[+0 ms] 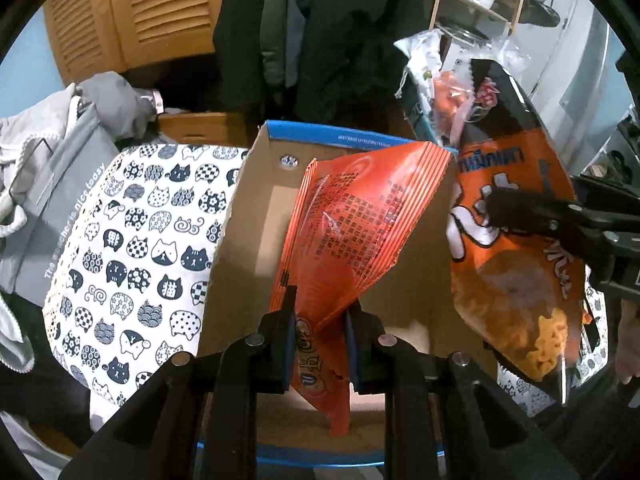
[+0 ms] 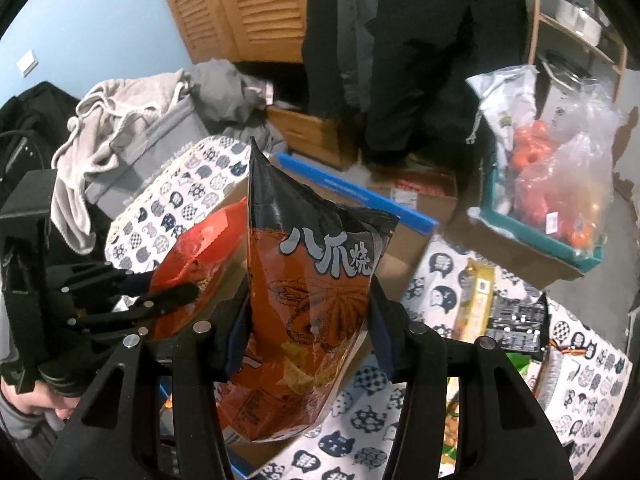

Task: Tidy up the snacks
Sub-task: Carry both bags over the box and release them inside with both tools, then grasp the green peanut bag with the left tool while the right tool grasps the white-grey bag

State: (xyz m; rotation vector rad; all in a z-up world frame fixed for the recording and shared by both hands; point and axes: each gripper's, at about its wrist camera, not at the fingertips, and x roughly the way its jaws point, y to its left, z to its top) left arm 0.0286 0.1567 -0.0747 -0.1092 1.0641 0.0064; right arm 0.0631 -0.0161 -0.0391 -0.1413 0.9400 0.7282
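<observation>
My left gripper (image 1: 320, 320) is shut on a red-orange snack bag (image 1: 352, 216) and holds it over the open cardboard box (image 1: 248, 208) with a blue rim. My right gripper (image 2: 308, 320) is shut on an orange and black chip bag (image 2: 312, 300) and holds it upright above the box's right side. The chip bag also shows at the right of the left wrist view (image 1: 516, 240) with the right gripper (image 1: 520, 212) on it. The left gripper (image 2: 160, 296) and red-orange bag (image 2: 196, 264) show at the left of the right wrist view. The box floor looks bare.
The box sits on a cat-print cloth (image 1: 132, 240). More snack packets (image 2: 480, 300) lie on the cloth to the right. A teal box (image 2: 536, 236) holds a plastic bag of orange fruit (image 2: 560, 184). Grey clothes (image 1: 60, 140) lie at the left. Dark coats hang behind.
</observation>
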